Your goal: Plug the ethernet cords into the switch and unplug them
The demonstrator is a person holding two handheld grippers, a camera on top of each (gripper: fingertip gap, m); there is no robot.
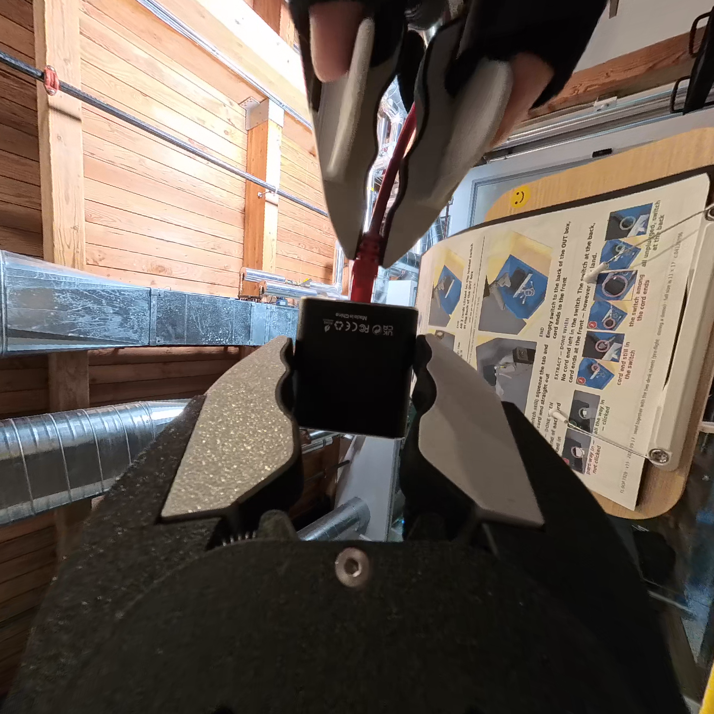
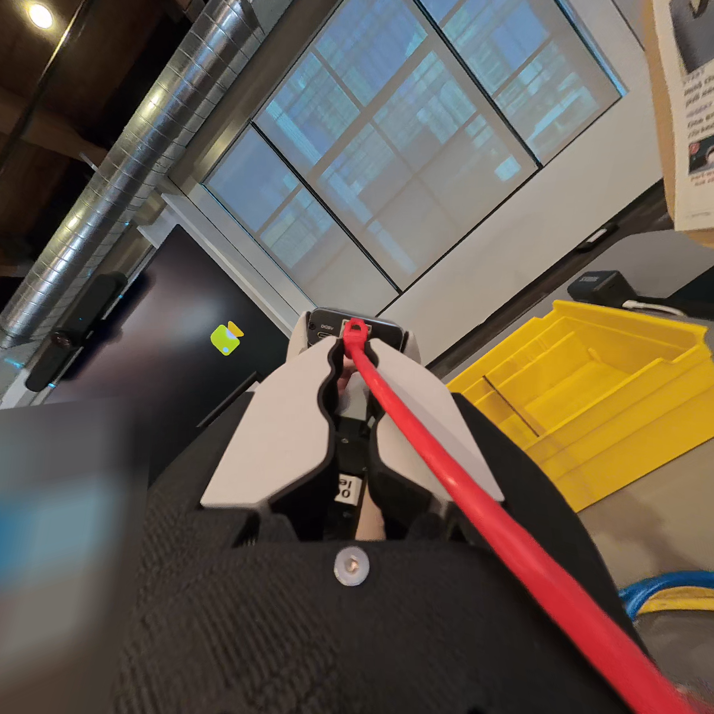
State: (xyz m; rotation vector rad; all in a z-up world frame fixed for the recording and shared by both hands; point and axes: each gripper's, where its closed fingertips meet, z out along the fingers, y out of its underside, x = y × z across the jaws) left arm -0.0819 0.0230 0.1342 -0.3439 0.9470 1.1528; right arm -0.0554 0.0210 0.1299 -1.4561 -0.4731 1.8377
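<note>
Here we hold the switch (image 1: 353, 367) up in the air, a small black box with rounded corners, its flat printed face turned toward the left wrist camera. The left gripper (image 1: 353, 380) pinches it across its two sides, jaws closed only as far as the box's width. In the right wrist view its port face (image 2: 357, 332) looks back at us, glossy black, at about 12 o'clock from our fingers.

One red ethernet cord (image 2: 444, 463) is in play. Its ribbed boot (image 1: 365, 266) meets the switch's far edge, and the right gripper (image 1: 369, 247) comes down from 12 o'clock with its jaws nearly together around that boot. In the right wrist view the right gripper (image 2: 353, 349) squeezes the cord just behind the plug, and the cord runs off toward 5 o'clock, out of frame.

We cannot tell whether the plug is fully seated; the fingertips cover the port's mouth. The switch's other ports are mostly hidden behind the red plug. A blurred patch covers the lower left of the right wrist view.

Counting: one switch, one red cord, and a blue cord (image 2: 657, 591) and a yellow cord (image 2: 674, 606) lying together at 4 o'clock, cut by the frame edge; one yellow bin (image 2: 602, 398) at 3 o'clock; one instruction sheet (image 1: 572, 340) on a wooden board at 3 o'clock in the left wrist view.
</note>
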